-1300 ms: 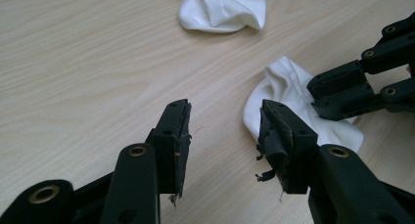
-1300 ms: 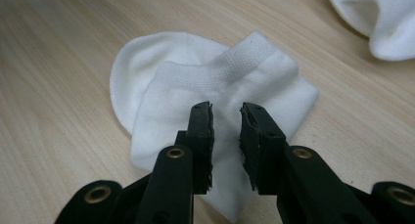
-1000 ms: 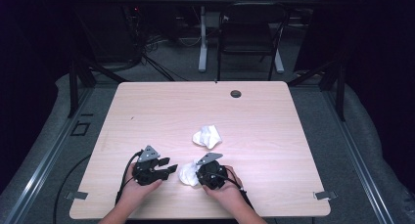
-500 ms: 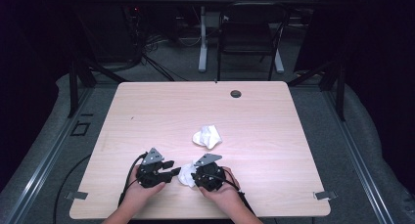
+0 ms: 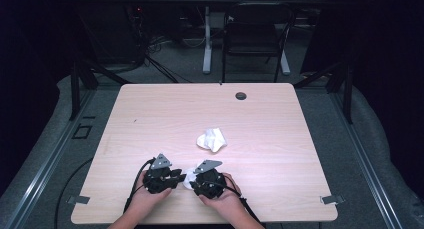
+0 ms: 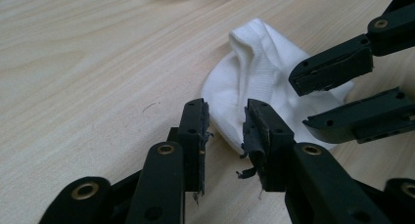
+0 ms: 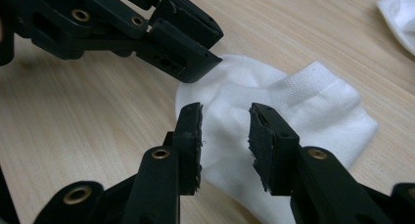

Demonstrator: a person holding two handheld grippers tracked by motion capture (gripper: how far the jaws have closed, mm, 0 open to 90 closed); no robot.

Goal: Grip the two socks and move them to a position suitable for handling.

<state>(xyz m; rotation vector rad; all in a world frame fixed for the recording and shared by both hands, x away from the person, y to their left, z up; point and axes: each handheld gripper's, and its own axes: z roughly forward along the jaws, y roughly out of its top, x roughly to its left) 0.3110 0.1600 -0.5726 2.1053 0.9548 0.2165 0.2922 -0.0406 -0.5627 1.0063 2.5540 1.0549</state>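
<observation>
A small white sock (image 5: pixel 187 179) lies flat on the wooden table (image 5: pixel 150 119) near its front edge, between my two grippers. My left gripper (image 5: pixel 178 177) comes at it from the left, and my right gripper (image 5: pixel 194 181) from the right. In the left gripper view the left gripper (image 6: pixel 225 131) is open, with the edge of the sock (image 6: pixel 259 82) just past its tips. In the right gripper view the right gripper (image 7: pixel 225 136) is open over the body of the sock (image 7: pixel 298 99). The left gripper (image 7: pixel 161 33) reaches in from the upper left there.
A second white sock (image 5: pixel 212 139), crumpled, lies a little farther back near the table's middle; a corner of it (image 7: pixel 399 13) appears in the right gripper view. A black round grommet (image 5: pixel 241 95) sits near the far edge. A chair (image 5: pixel 255 34) and cables stand beyond the table.
Both grippers have edged closer together around the small sock and slightly toward the front edge. The crumpled sock has not moved.
</observation>
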